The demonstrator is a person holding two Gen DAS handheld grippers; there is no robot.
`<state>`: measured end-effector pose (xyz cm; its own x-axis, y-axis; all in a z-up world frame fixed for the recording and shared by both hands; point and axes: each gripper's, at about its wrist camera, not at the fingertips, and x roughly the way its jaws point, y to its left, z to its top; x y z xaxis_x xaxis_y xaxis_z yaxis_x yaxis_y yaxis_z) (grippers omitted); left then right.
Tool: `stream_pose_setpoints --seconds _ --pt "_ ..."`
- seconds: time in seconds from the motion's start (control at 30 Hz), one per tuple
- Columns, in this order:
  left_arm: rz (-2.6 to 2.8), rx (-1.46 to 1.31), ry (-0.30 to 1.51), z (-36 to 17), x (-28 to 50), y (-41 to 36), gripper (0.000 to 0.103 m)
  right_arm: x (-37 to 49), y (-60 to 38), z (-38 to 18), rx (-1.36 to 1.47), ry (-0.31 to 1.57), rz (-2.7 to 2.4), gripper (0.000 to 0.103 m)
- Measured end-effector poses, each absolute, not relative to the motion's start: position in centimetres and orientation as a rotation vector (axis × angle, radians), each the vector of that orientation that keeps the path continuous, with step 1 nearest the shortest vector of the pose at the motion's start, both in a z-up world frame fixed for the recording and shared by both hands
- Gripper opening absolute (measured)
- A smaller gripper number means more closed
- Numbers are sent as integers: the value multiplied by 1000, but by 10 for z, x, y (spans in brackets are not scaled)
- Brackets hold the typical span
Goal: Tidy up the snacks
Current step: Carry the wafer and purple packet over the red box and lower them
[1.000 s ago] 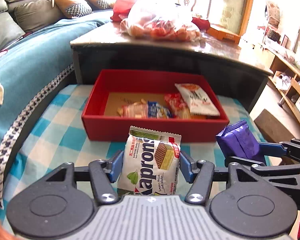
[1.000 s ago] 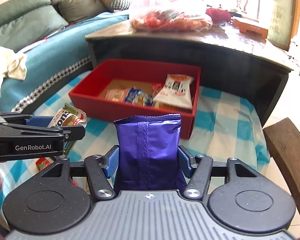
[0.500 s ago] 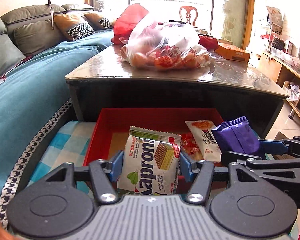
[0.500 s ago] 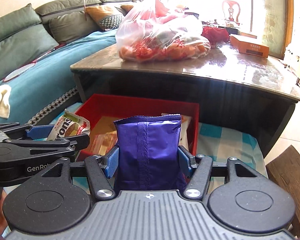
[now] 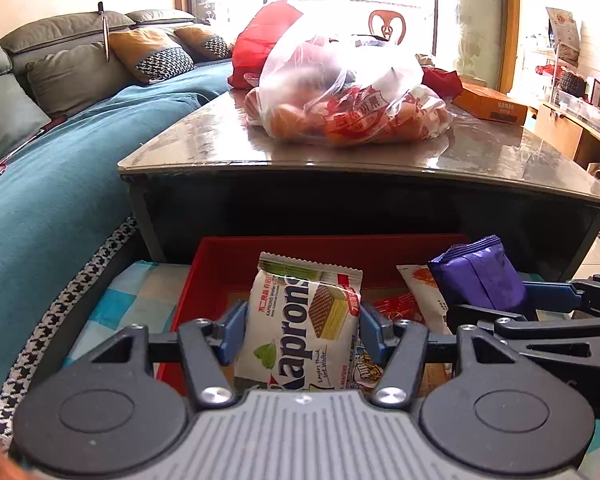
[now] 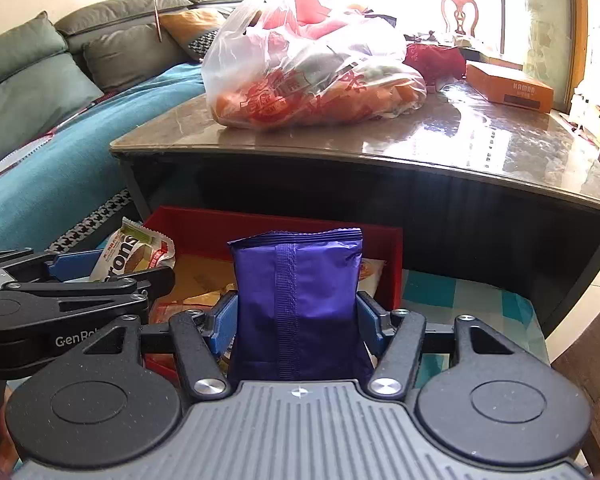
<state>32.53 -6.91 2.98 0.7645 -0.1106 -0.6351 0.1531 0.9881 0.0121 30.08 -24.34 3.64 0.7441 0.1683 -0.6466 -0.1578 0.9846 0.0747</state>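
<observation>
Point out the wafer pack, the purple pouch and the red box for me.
wafer pack (image 5: pixel 300 320): left wrist view, middle of its printed front.
purple pouch (image 6: pixel 296 280): right wrist view, on its centre seam.
red box (image 6: pixel 260 228): right wrist view, inner face of its far wall.

A glossy, stone-look tabletop (image 6: pixel 480 140) carries a clear, crinkled plastic bag (image 6: pixel 308 68). The purple packet (image 6: pixel 298 292) shines like foil; the wafer packet (image 5: pixel 300 320) is glossy film, beside matt teal cloth (image 5: pixel 60 184).
</observation>
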Motion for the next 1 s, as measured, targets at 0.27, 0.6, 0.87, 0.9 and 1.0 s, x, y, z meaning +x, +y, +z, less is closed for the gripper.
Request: stream_pose_setpoints --seconds 0.27,0.6,0.87,0.9,1.0 --pt "-134 80 703 16 338 -68 87 313 -239 22 0 732 176 67" --pt "-122 92 740 2 347 -70 87 321 -235 10 -26 751 170 69" --pt "-112 117 737 0 345 -72 89 322 -236 7 -34 760 164 73" --pt "-108 119 736 1 345 -72 89 322 -237 8 -33 758 161 73" --pt "-99 116 736 2 344 -69 90 320 -238 12 -27 745 156 73"
